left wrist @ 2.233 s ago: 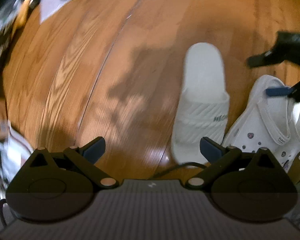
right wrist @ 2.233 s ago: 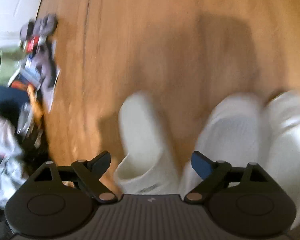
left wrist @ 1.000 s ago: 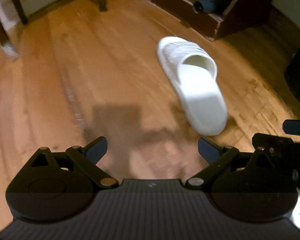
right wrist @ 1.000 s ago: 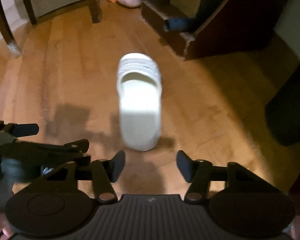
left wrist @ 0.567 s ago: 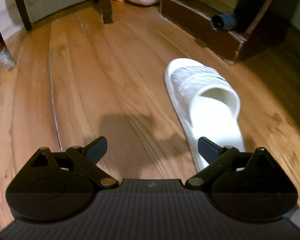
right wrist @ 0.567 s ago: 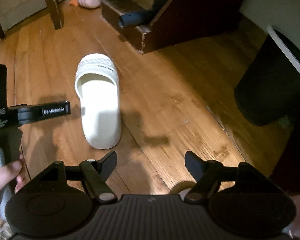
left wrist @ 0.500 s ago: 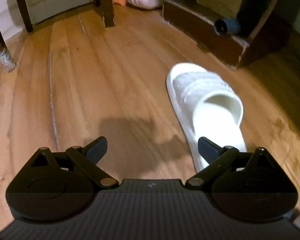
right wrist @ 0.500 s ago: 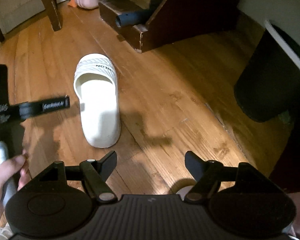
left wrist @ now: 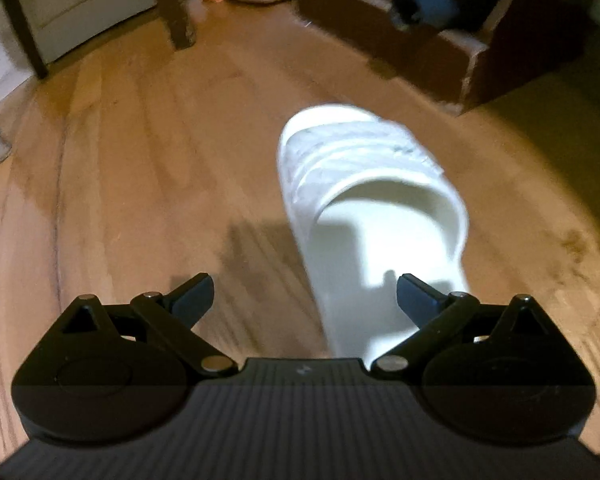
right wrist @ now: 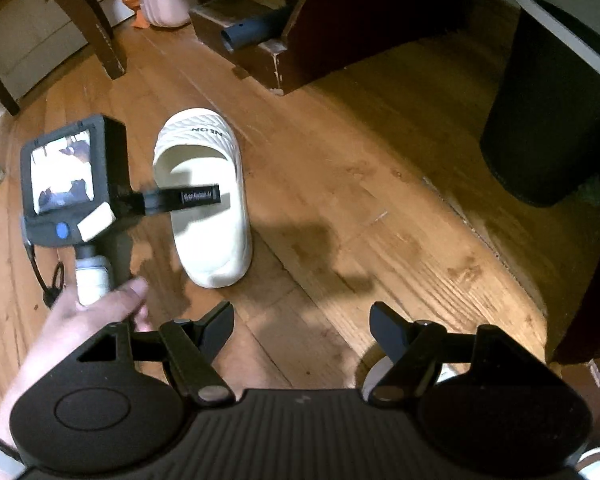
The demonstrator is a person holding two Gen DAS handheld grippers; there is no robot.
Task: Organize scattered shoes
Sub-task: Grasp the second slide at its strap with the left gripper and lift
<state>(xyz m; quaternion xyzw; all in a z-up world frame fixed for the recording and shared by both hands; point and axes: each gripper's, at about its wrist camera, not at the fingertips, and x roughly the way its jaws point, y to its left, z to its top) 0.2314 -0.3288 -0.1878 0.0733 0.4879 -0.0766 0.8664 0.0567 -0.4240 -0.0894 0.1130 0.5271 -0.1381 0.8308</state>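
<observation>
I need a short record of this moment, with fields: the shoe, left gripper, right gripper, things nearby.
shoe: white slide sandal, upright on the wooden floor, toe end pointing away from both cameras
left gripper: open, over the sandal's heel end, holding nothing
right gripper: open, empty, over bare floor to the right of the sandal
nearby: dark bin, dark wooden furniture base, chair leg
</observation>
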